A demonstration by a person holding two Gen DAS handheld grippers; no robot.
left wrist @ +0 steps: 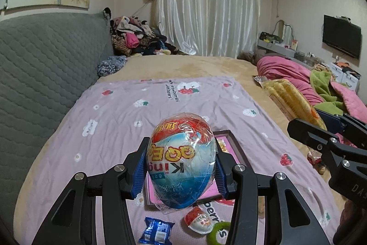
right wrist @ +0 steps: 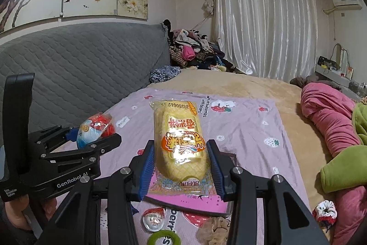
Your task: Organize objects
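Note:
My left gripper is shut on a large Kinder egg wrapped in clear film, held above the bed; it also shows in the right wrist view. My right gripper is shut on a yellow snack packet, seen at the right in the left wrist view. Both are held over a pink tray with a dark frame, also in the right wrist view. On the sheet lie a small egg toy, a blue snack packet and a green ring.
A lilac strawberry-print sheet covers the bed in front of a grey quilted headboard. A beige scrunchie and a red-white scrunchie lie near the front. Pink and green blankets are bunched at the right.

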